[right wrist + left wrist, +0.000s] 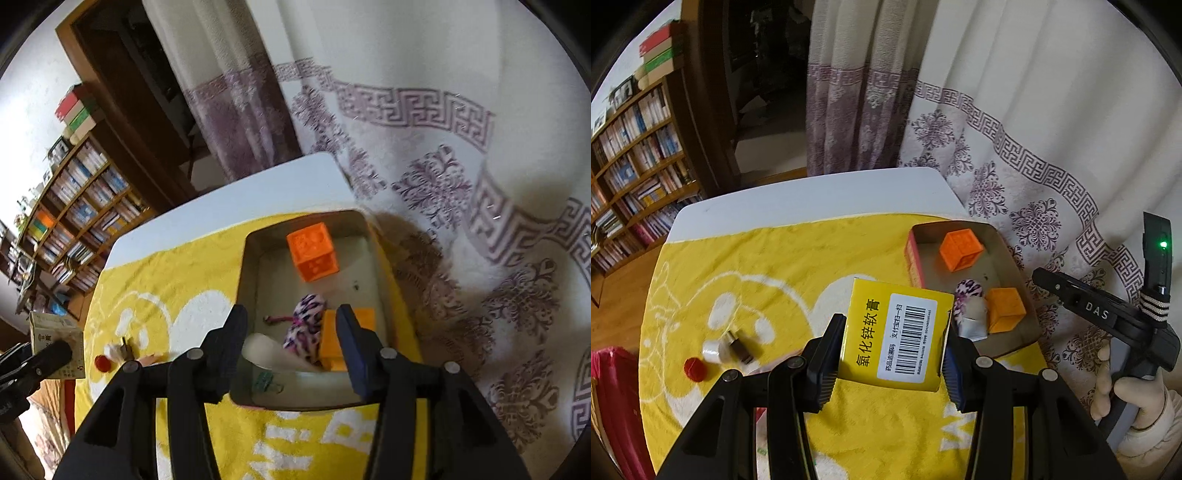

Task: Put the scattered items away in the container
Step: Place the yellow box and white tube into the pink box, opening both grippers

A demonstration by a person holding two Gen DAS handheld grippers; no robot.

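My left gripper (892, 354) is shut on a yellow medicine box (895, 334) with a barcode label and holds it above the yellow towel, left of the container. The box also shows at the far left of the right wrist view (55, 341). The open container (1015, 291) (249, 266) holds two orange cubes (961, 249) (1005, 309), a purple-spotted fuzzy item (306, 326), a white item (269, 350) and a green clip (266, 382). My right gripper (291, 350) is open and empty above the container's near end. A red cap (695, 367), a white cap (713, 350) and a dark small item (740, 347) lie on the towel at left.
The yellow towel (775, 266) covers a white table (812, 192). A patterned curtain (1034, 147) hangs close behind and to the right. A bookshelf (635, 166) stands at far left. A red cloth (613, 398) lies by the table's left edge.
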